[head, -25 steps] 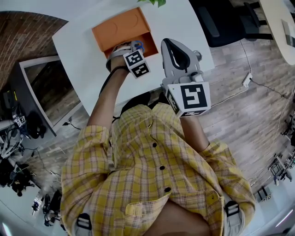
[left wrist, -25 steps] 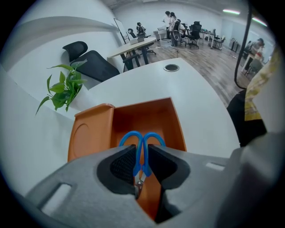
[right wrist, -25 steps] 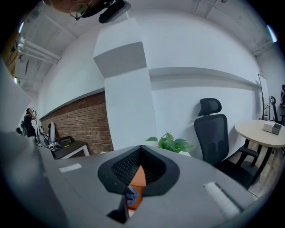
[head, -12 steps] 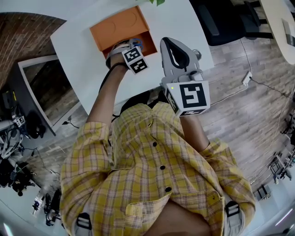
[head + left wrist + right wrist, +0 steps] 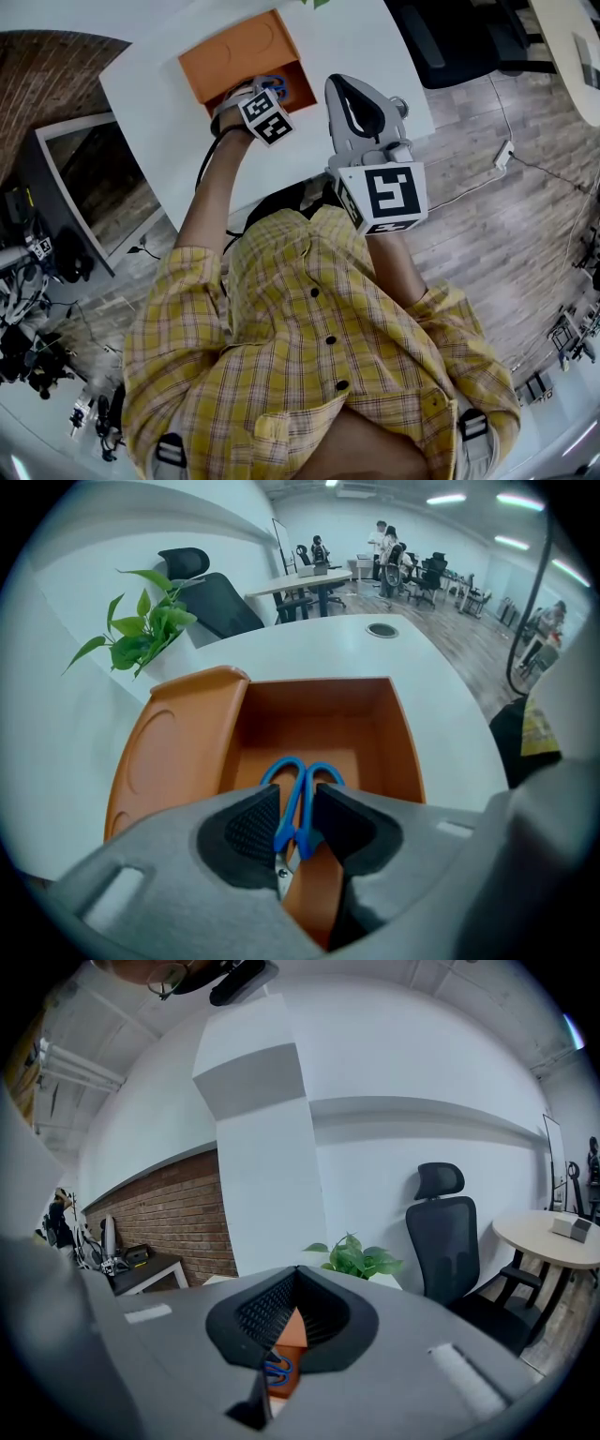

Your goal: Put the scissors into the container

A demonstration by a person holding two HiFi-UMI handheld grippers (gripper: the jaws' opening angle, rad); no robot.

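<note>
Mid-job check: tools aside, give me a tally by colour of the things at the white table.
Orange: 1, the container
Blue: 1, the scissors, blue-handled
Green: 1, the leafy plant
Total: 3

An open-plan office: black swivel chair (image 5: pixel 220 607), rows of desks (image 5: pixel 309 581), ceiling strip lights (image 5: pixel 445 499), brick wall (image 5: pixel 178 1227).
</note>
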